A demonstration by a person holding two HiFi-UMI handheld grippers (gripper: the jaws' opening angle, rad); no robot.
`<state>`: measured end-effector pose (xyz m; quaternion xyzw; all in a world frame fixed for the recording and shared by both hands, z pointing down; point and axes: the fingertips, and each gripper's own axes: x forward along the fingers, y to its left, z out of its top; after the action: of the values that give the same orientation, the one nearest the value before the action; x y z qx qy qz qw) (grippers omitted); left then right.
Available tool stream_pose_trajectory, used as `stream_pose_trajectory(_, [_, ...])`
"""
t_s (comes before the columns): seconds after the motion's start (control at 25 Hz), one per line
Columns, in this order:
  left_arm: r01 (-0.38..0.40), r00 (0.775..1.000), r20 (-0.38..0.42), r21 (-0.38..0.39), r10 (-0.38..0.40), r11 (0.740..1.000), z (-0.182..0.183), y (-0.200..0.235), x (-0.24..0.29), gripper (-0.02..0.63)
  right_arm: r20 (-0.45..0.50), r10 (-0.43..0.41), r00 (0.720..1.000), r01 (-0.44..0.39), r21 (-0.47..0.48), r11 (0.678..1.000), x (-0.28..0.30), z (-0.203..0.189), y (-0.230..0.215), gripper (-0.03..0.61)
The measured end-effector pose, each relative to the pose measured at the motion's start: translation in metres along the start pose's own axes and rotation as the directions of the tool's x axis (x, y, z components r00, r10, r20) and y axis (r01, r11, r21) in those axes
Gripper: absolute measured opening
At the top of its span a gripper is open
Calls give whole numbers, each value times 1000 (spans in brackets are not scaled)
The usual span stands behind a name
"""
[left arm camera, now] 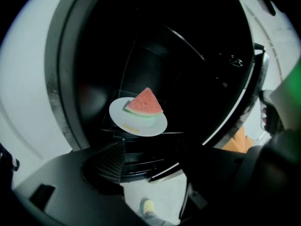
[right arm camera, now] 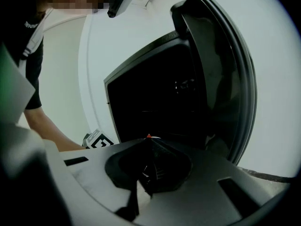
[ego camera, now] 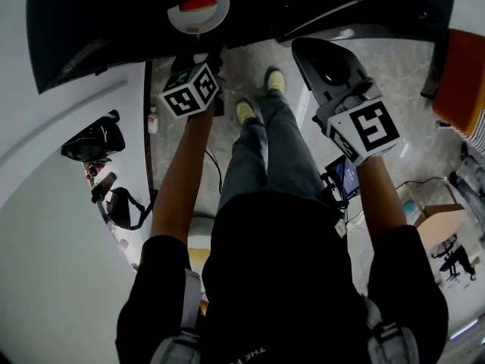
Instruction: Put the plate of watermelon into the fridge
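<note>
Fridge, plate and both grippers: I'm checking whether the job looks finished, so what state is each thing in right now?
fridge: open, with its door swung wide.
plate: set down inside the fridge, free of both grippers.
watermelon slice: lying on the plate.
left gripper: open, nothing between its jaws.
right gripper: shut, holding nothing.
</note>
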<state>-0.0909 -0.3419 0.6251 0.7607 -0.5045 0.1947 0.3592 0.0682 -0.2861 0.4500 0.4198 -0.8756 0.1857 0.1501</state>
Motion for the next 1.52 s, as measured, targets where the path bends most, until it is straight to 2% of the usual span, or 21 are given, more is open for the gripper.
stream_pose_trajectory(0.2, [39,999,28,74,-41,996,-1,-15,-54,336,35,-38,999,39,-29,999,-27,25,11,12])
stream_pose_trajectory(0.44, [95,982,146,184,-123,978,30,-50,-148,318,109,-61,992,61,4,998,-68,53,41,12])
stream_pose_trajectory(0.6, [112,949,249,300,-192,947,62,-76,-216,287,150,-96,984,96,9,995,-97,70,66,12])
stream_pose_trajectory(0.8, [152,888,349,391,-299,908,85,-102,-286,243,213,-123,969,130,-22,991,-126,91,103,11])
stream_pose_trajectory(0.92, [169,866,375,403,-331,899,84,-111,-319,169,229,-135,964,145,-29,989,-142,93,122,12])
stream_pose_trajectory(1.04, [177,848,393,422,-355,889,85,-119,-340,33,249,-149,957,160,-25,987,-156,97,131,12])
stream_pose_trajectory(1.2, [249,842,341,441,-418,862,77,-137,-349,13,259,-157,953,172,-36,984,-164,100,133,12])
stream_pose_trajectory(1.32, [261,833,329,477,-446,839,78,-150,-362,12,271,-146,952,165,-51,985,-167,108,137,12])
stream_pose_trajectory(1.52, [255,828,344,472,-443,844,78,-160,-376,12,300,-122,946,149,-70,986,-178,120,137,12])
